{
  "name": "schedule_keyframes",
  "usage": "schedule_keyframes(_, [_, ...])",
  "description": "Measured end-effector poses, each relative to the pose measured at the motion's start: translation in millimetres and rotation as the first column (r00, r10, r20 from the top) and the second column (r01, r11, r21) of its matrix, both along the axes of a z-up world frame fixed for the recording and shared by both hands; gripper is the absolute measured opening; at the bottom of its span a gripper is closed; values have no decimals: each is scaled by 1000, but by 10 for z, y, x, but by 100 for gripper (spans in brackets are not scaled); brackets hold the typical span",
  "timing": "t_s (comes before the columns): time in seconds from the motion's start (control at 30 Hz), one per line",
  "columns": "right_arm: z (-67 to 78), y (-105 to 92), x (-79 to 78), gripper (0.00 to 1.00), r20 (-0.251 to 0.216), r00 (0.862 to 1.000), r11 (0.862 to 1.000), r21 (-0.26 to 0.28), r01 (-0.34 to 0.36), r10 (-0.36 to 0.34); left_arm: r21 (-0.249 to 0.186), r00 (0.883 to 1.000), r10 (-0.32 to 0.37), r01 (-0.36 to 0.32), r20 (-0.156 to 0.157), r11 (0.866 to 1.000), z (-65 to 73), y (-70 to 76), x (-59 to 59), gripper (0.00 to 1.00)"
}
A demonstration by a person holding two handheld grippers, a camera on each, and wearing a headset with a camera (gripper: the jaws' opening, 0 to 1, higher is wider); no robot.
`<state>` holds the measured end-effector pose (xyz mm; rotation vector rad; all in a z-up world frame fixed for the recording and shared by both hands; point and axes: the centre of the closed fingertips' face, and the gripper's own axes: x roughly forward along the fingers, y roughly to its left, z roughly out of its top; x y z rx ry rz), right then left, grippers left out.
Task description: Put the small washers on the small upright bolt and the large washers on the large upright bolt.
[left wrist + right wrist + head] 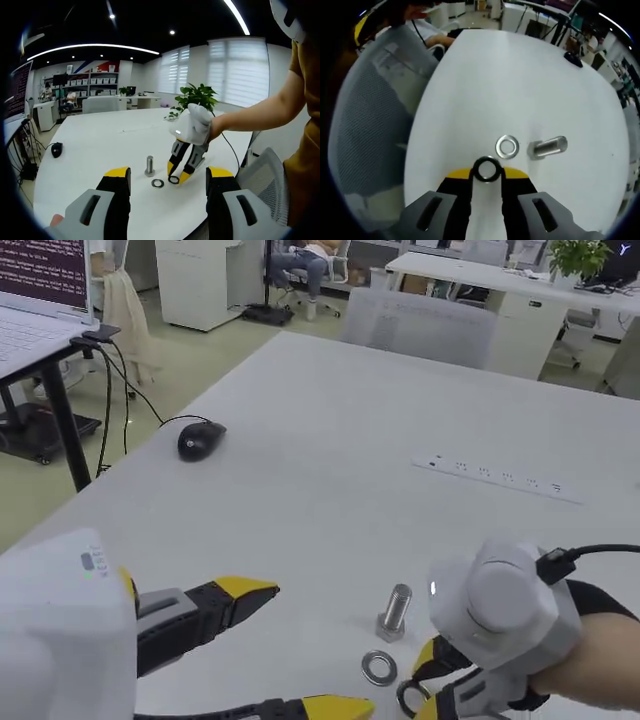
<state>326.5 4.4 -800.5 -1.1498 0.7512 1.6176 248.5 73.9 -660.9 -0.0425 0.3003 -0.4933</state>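
One steel bolt stands upright on the white table. A silver washer lies flat just in front of it. My right gripper is shut on a dark ring washer, held on edge close beside the silver washer. In the right gripper view the dark washer sits between the yellow tips, with the silver washer and bolt just beyond. My left gripper stands open and empty left of the bolt. Its view shows the bolt, the silver washer and the right gripper.
A black mouse lies at the table's left edge and a white power strip lies far right. A laptop sits on a side stand at the left. A mesh chair stands beyond the table.
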Motion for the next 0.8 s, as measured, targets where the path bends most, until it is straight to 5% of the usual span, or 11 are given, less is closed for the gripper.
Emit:
schedule_keyframes(0.6, [539, 169, 461, 22, 103, 994, 997, 75, 32, -40, -5, 1000, -2, 2, 3, 1000, 13, -12, 32, 60])
schedule_keyframes(0.8, [597, 313, 564, 22, 125, 992, 996, 90, 19, -30, -1, 1000, -5, 5, -3, 1000, -5, -13, 32, 60])
